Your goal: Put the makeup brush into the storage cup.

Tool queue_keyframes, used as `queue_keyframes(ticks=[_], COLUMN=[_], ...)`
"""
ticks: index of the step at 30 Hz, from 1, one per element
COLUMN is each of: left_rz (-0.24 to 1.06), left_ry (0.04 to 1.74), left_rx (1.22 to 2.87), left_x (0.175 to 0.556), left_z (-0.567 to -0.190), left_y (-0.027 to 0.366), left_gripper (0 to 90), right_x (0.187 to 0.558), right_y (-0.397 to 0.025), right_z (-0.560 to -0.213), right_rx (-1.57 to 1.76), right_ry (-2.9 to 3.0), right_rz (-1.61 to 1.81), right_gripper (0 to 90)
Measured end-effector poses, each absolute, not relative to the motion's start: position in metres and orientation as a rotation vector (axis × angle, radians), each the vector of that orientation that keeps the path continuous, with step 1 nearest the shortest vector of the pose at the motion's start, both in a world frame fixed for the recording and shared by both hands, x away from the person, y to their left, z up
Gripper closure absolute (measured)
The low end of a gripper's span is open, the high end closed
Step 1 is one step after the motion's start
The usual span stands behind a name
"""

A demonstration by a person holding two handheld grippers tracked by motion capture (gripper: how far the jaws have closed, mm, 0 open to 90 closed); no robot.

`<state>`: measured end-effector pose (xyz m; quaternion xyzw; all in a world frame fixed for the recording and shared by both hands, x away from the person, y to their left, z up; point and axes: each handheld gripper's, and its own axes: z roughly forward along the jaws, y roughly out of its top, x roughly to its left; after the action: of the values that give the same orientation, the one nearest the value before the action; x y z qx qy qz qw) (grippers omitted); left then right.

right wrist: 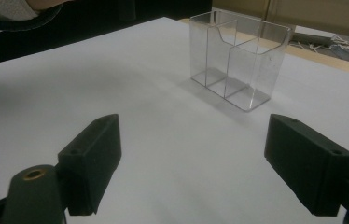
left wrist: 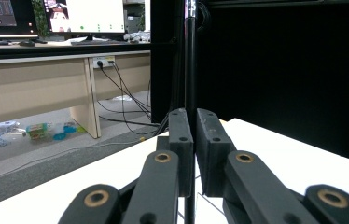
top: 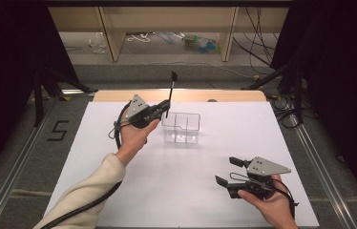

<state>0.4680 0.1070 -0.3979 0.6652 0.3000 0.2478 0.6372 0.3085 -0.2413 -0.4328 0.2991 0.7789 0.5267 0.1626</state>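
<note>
White paper covers the worktop [top: 133,191]; the left hand-held gripper [top: 163,109] is clamped on a thin black rod [top: 171,93] standing nearly upright, its lower end just beside the clear two-compartment holder [top: 181,128], toward that hand-held gripper's right; the right hand-held gripper [top: 228,171] waits wide apart, holding nothing, well short of the holder, so the left is nearer
</note>
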Motion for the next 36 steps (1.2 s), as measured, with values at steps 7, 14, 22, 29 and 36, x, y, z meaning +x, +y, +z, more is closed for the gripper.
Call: queue_keyframes(ticks=[7, 14, 22, 29, 36], left_rz=[0.556, 0.560, 0.557, 0.555, 0.553], left_ry=[0.695, 0.690, 0.697, 0.702, 0.702], left_rx=[1.517, 1.522, 1.519, 1.522, 1.519], left_x=[0.4696, 0.4719, 0.4740, 0.4757, 0.4772], left_z=[-0.3987, -0.3995, -0.4009, -0.4029, -0.4043], left_y=[0.1043, 0.1027, 0.1018, 0.1011, 0.1010], left_gripper=[85.5, 85.4, 85.5, 85.4, 85.4], right_x=[0.3087, 0.3090, 0.3076, 0.3083, 0.3094], right_y=[-0.2409, -0.2426, -0.2433, -0.2435, -0.2422], right_z=[-0.4330, -0.4322, -0.4309, -0.4312, -0.4327], right_rx=[0.855, 0.841, 0.858, 0.846, 0.833], right_ry=[2.219, 2.213, 2.239, 2.228, 2.205], right_rz=[1.516, 1.484, 1.460, 1.462, 1.491], right_gripper=[20.0, 20.0, 19.9, 20.0, 20.0])
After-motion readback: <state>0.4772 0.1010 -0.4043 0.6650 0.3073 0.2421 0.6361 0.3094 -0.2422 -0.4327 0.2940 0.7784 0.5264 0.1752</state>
